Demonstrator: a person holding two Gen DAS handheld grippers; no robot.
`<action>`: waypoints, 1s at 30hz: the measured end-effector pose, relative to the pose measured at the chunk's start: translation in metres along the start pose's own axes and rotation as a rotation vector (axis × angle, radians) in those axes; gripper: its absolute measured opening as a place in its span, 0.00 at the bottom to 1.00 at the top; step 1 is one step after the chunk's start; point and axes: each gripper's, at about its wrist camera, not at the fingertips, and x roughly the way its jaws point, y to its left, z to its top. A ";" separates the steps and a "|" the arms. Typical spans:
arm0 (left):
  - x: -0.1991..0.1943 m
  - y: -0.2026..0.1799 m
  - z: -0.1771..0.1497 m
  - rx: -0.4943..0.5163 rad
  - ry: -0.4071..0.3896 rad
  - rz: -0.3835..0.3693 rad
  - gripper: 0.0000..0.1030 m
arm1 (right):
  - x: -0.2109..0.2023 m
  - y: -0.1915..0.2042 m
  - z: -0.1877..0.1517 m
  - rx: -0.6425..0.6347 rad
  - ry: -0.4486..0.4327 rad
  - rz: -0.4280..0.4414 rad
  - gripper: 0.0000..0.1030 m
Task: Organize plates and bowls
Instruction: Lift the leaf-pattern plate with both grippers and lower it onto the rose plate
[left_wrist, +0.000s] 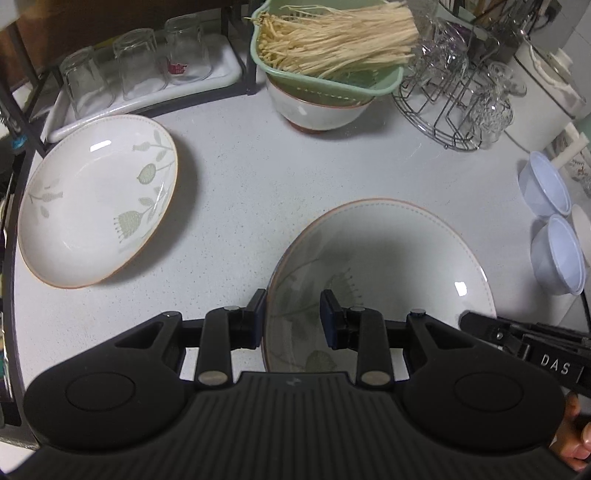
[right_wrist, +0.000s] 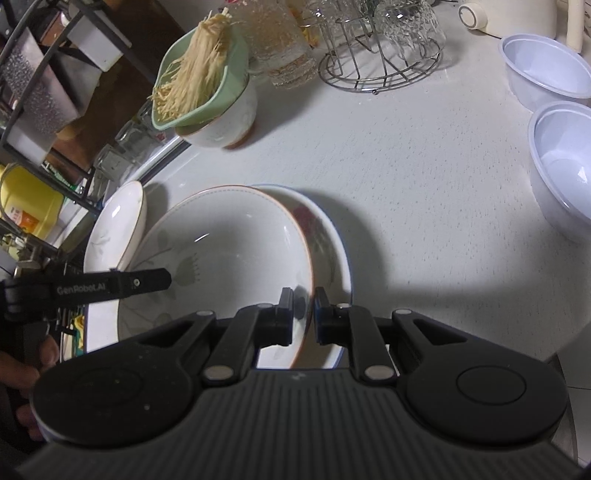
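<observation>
Two leaf-patterned plates show in the left wrist view: one lies alone on the speckled white desk (left_wrist: 295, 177) at the left (left_wrist: 98, 199), the other (left_wrist: 380, 277) is held just ahead of the camera. The left gripper (left_wrist: 291, 319) straddles that nearer plate's rim, one finger outside and one over the well, apparently clamped on the rim. At the right edge the right gripper (left_wrist: 517, 339) reaches the same plate's far rim, so the plate seems to be carried from both sides to keep it level; its body reads "DAS". Behind stand a green colander of enoki mushrooms (left_wrist: 332, 48) on a white bowl, upturned glasses (left_wrist: 136, 66) on a tray, one bearing a red mark too small to read, and a wire glass rack (left_wrist: 454, 107). From the right wrist view, the right gripper (right_wrist: 303, 317) is clenched on the rim of the leaf plate (right_wrist: 229, 251), which sits tilted over a blue-rimmed plate with a red flower (right_wrist: 328, 251) beneath, probably being stacked into it; whether they touch I cannot tell. The left gripper (right_wrist: 110, 284), marked "GenRobot.AI", enters from the left onto the same plate. Two pale plastic bowls (right_wrist: 554, 110) wait apart at the right.
</observation>
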 end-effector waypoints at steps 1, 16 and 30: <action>0.000 -0.002 0.001 0.008 0.001 0.005 0.34 | 0.000 0.000 0.000 -0.011 -0.005 -0.007 0.14; 0.011 -0.025 0.001 0.118 0.011 0.138 0.35 | 0.008 0.010 -0.003 -0.099 -0.019 -0.049 0.14; -0.019 -0.011 0.003 -0.019 -0.046 0.053 0.35 | -0.015 0.015 0.004 -0.140 -0.118 -0.065 0.13</action>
